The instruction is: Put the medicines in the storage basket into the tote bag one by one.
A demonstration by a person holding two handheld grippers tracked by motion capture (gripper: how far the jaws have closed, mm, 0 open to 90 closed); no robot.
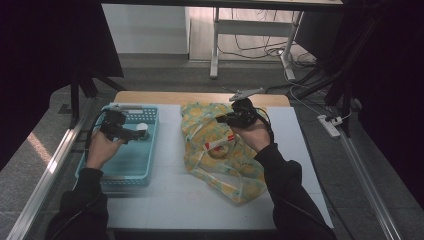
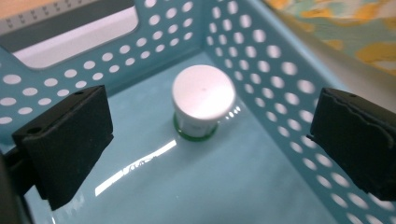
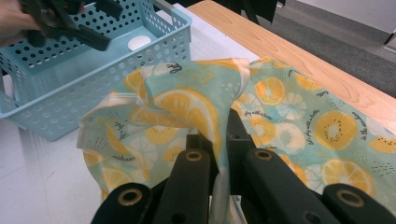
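Observation:
A light blue perforated basket (image 1: 125, 181) stands at the left of the table. A small jar with a white lid (image 1: 142, 127) stands upright inside it, near the far right corner. My left gripper (image 1: 136, 136) reaches into the basket, open, its pads wide apart on either side of the jar (image 2: 203, 93) and not touching it. A yellow and pale green fruit-print cloth bag (image 1: 220, 160) lies crumpled in the middle of the table. My right gripper (image 1: 222, 119) is shut on a fold of the bag (image 3: 187, 107) and holds that fold up.
A white mat (image 1: 175, 200) covers the table, with a strip of wood (image 1: 200, 97) bare along the far edge. A grey metal piece (image 1: 245, 92) lies at that edge. A power strip (image 1: 330, 125) lies on the floor at the right.

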